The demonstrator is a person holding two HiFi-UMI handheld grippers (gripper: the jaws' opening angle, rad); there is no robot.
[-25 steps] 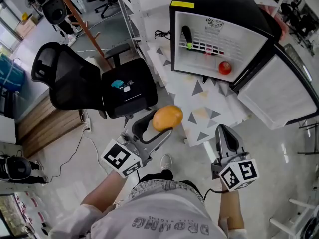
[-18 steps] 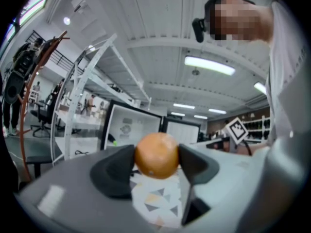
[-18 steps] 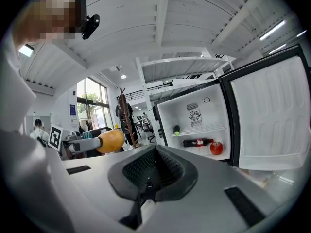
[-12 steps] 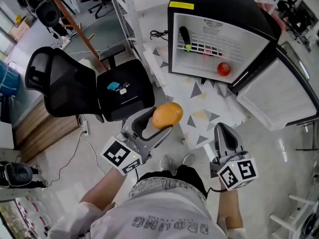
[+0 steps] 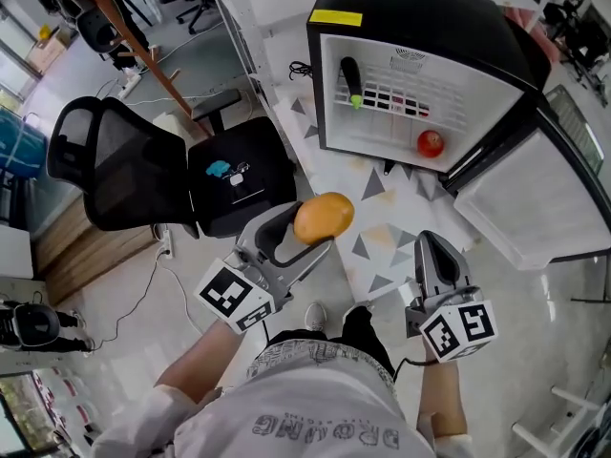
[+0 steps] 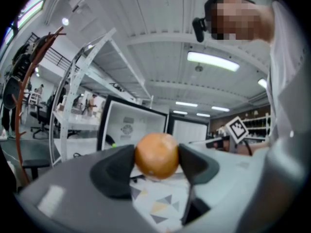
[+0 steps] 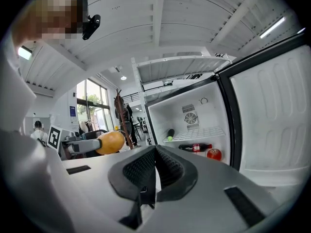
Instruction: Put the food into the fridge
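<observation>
Left gripper (image 5: 304, 239) is squeezing an orange (image 5: 323, 218) w/ both pads, right gripper (image 5: 436, 256) is closed & empty, fridge (image 5: 420, 27) is sitting open.

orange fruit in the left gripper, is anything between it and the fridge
Nothing visible does. The fridge door stands open, and only the patterned floor mat lies between the orange fruit and the fridge. The office chair sits off to the side.
</observation>
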